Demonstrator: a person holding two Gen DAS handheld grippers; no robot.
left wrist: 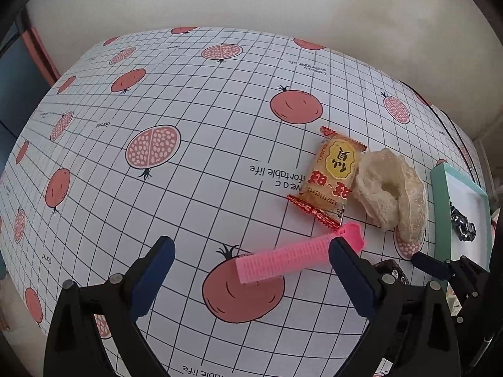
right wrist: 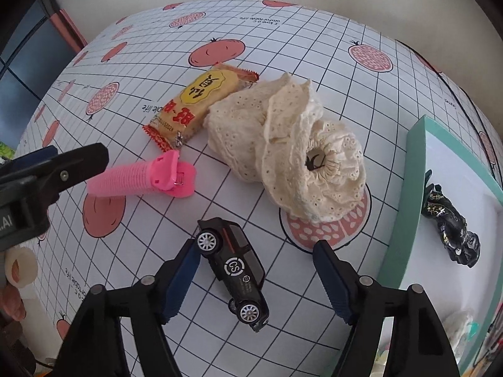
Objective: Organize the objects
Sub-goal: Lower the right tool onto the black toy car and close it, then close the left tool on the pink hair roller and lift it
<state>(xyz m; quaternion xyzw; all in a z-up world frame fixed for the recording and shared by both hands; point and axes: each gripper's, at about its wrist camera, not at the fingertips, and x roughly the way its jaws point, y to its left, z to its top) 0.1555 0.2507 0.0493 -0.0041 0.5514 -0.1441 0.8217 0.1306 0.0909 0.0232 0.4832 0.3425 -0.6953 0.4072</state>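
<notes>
Pomegranate prints and a black grid cover the white tablecloth (right wrist: 251, 47) under both of your grippers, with a plain pale wall behind it.

Your left gripper (left wrist: 251, 248) hangs just above the cloth with its jaws spread wide and holding nothing. Between its blue-padded fingers (left wrist: 154, 270) lies the pink ribbed plastic hair-roller clip (left wrist: 283, 257), its bristled barrel pointing to 9 o'clock and its flat clasp end to 3 o'clock, just beside the right-hand finger; you cannot tell whether they touch.

Your right gripper (right wrist: 256, 251) is also wide open and empty. The small black toy car with silver wheels (right wrist: 234, 270) sits on the cloth between its fingers, nose toward 5 o'clock, a white round logo on its roof; its upper wheel is close against the left-hand pad.

In the right wrist view, at 12 o'clock from the car lies the cream lace fabric scrunchie (right wrist: 289, 147), crumpled, with a dark hole at its gathered centre. Touching its 10 o'clock edge is the orange-and-yellow wrapped rice cracker packet (right wrist: 198, 103), red crimped ends, lying flat. At 3 o'clock stands the mint-green, white-lined shallow box (right wrist: 405, 188), and inside it rests a black glossy patterned bow hair clip (right wrist: 449, 223).
</notes>
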